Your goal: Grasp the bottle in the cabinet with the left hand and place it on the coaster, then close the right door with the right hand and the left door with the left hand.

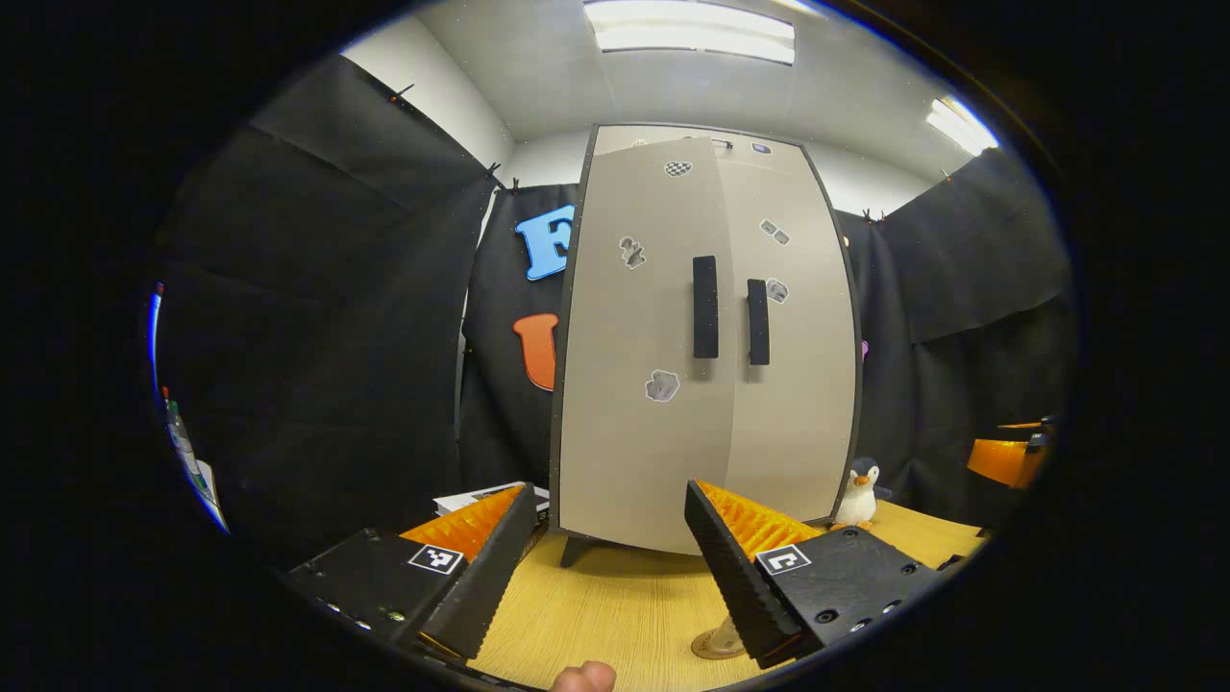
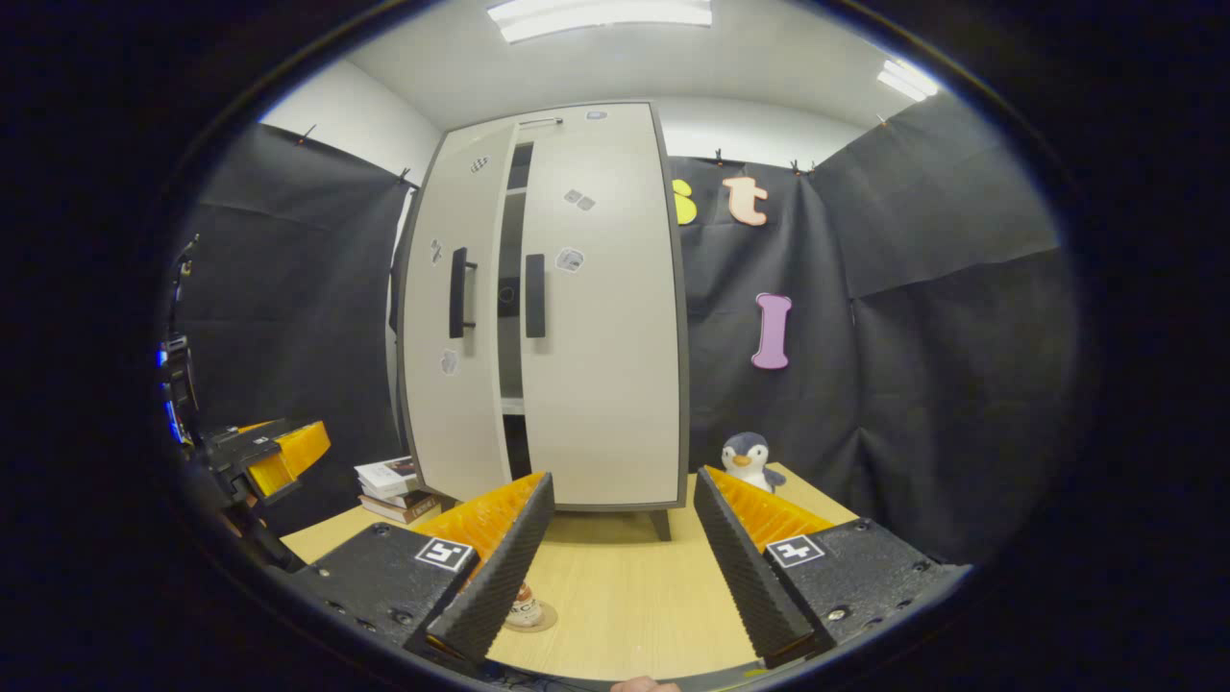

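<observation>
1. The left gripper [image 1: 605,567] is spread wide and holds nothing, above the wooden desk [image 1: 615,605]; the right gripper [image 2: 623,567] is the same.
2. The bottle [image 2: 525,604] stands upright on the coaster [image 2: 531,620], near the desk's front edge, partly hidden behind a finger.
3. The cabinet [image 2: 577,317] stands at the back of the desk. Its right door [image 2: 605,308] is shut; the left door [image 2: 456,327] is ajar, with a dark gap between them.
4. A toy penguin [image 2: 750,459] sits beside the cabinet, and books [image 2: 394,485] lie at the other side.
</observation>
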A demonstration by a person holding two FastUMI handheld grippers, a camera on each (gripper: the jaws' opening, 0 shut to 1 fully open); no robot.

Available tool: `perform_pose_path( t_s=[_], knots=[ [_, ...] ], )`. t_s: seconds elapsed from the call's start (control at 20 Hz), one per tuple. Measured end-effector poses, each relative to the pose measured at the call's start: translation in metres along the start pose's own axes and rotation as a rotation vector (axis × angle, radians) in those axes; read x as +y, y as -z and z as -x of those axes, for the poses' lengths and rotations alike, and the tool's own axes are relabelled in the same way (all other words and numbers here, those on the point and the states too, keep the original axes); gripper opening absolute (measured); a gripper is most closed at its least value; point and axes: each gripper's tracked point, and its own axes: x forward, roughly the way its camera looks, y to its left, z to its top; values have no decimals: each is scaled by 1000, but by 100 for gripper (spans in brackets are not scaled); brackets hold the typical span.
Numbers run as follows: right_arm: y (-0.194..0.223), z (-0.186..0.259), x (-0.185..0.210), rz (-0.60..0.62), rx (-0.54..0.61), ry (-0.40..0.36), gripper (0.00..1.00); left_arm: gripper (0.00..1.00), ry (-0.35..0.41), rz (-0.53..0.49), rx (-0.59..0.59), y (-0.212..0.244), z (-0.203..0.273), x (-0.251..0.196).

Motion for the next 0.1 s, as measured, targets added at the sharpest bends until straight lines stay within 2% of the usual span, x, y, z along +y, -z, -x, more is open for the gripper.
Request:
perform_pose_path(
  t_s=[0.1],
  knots=[
    [1,1,-1,-5,2,2,96,95,-1,-6,-1,0,1,0]
  ],
)
